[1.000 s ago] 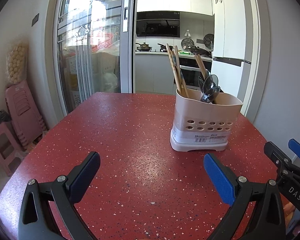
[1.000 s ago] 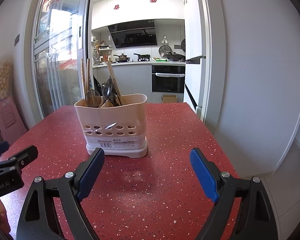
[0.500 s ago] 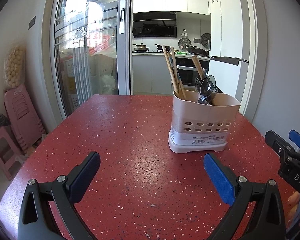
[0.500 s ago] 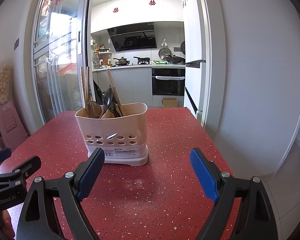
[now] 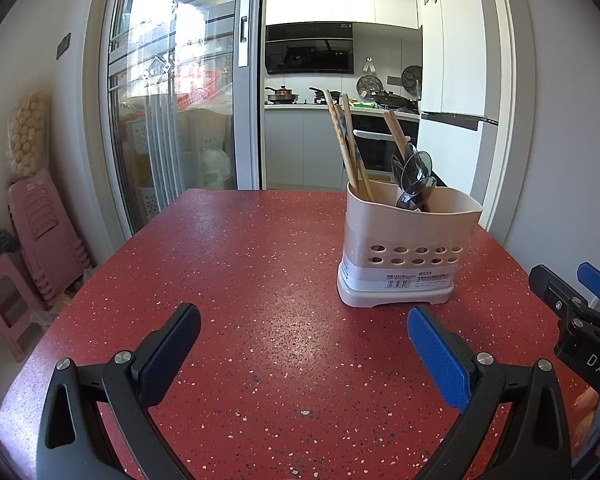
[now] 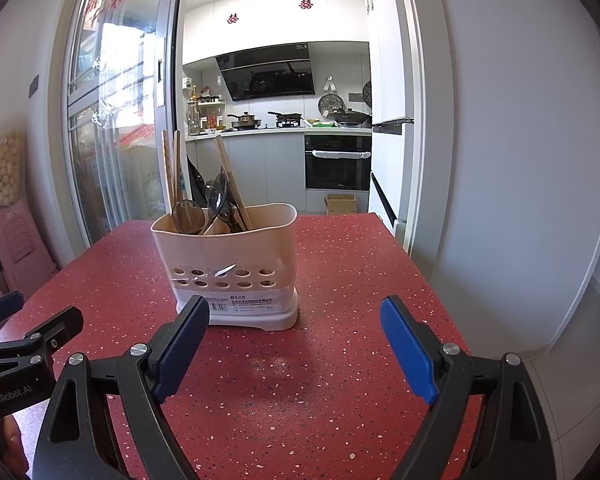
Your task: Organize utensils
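Utensils, wooden chopsticks (image 5: 346, 142) and dark spoons (image 5: 414, 180), stand upright in a beige holder (image 5: 408, 248) on the red speckled table (image 5: 240, 260), right of centre in the left wrist view and centre-left in the right wrist view. Left gripper (image 5: 304, 340), low in the frame, has its blue-padded fingers spread wide on nothing. Right gripper (image 6: 294, 338) is likewise wide open and empty, its left pad (image 6: 182, 346) overlapping the holder's base in the picture.

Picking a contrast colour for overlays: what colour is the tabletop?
Red with small pale speckles; the table shows best in the left wrist view.
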